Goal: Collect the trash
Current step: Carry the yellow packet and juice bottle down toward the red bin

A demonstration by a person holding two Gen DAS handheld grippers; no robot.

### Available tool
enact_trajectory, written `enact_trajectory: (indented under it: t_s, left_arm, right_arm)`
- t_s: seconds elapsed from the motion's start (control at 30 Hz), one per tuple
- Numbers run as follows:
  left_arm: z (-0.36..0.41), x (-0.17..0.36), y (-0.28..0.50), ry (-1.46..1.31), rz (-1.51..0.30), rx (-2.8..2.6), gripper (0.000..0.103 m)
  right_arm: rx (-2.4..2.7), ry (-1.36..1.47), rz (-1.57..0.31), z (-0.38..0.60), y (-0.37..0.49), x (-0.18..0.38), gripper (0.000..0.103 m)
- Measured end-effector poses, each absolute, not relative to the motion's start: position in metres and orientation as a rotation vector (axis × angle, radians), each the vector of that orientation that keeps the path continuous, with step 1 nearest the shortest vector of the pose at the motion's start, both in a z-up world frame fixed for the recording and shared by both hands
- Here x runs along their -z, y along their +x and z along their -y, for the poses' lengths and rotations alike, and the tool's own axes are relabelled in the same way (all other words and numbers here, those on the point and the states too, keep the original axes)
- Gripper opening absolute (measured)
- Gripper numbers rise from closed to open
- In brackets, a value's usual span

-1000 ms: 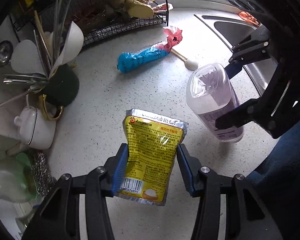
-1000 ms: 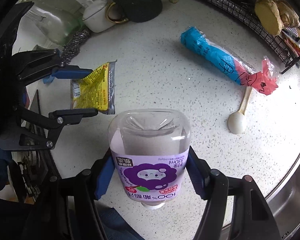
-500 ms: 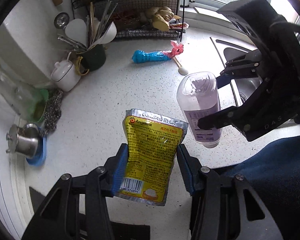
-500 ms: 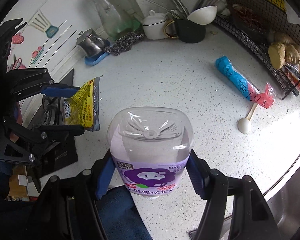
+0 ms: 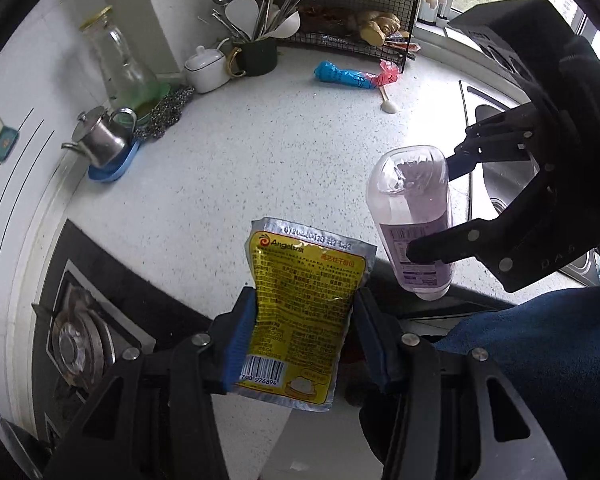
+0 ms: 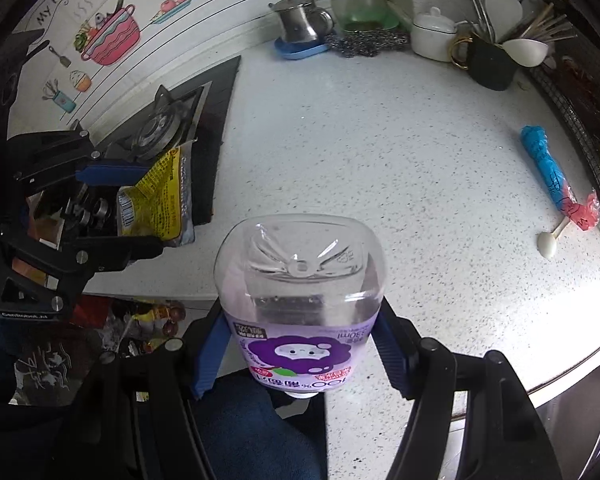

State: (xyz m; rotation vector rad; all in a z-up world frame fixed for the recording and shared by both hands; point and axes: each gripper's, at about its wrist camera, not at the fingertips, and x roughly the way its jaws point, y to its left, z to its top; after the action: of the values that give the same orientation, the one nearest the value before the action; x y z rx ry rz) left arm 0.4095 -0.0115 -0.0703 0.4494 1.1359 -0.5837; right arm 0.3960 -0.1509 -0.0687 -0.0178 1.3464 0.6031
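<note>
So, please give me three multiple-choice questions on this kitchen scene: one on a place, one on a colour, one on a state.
1. Where does the blue bag lie?
A. in the sink
B. on the counter by the wire rack
C. on the stove

2. What colour is the pouch?
A. yellow
B. green
C. white

3. How is the bottle in the right gripper?
A. lying on the counter
B. upright
C. clamped, cap toward the camera

Answers:
1 B, it rests below the rack.
2 A, a yellow print shows in the left gripper.
3 C, its base points outward.
</note>
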Motion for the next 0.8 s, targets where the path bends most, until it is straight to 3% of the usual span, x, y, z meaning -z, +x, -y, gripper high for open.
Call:
enact_trajectory:
  t_s: [0.33,0.8]
  left_arm:
    - [-0.062,0.071,0.317,0.383,-1.104,0.493,0.047]
    - [-0.098,0.134,0.239,0.212,-1.206,0.437,0.048]
  right_arm:
    - [-0.622,-0.069,-1.364,0.073,0.317,0.076,0.064]
    - [-0.553,-0.141,-1.465,0.022,0.239,0.133,0.064]
